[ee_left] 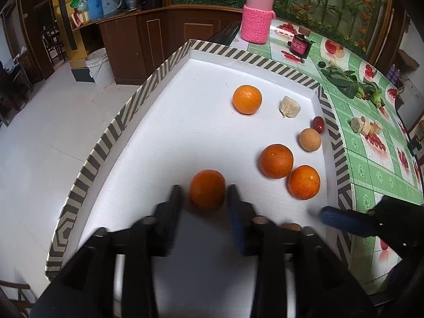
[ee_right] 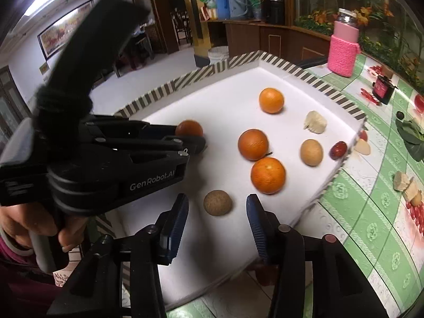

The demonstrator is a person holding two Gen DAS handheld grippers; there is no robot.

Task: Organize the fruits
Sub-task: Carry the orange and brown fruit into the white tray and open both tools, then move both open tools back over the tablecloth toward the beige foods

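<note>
Orange (ee_left: 207,190) on white tray (ee_left: 169,122), between parted pads of left hand-held gripper (ee_left: 204,194), untouched. Only from right wrist: brown round fruit (ee_right: 217,202) ahead of right hand-held gripper (ee_right: 217,208), likewise spread.

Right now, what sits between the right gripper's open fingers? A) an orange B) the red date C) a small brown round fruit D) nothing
C: in the right wrist view the small brown round fruit lies on the white tray between the right gripper fingers, untouched.
</note>
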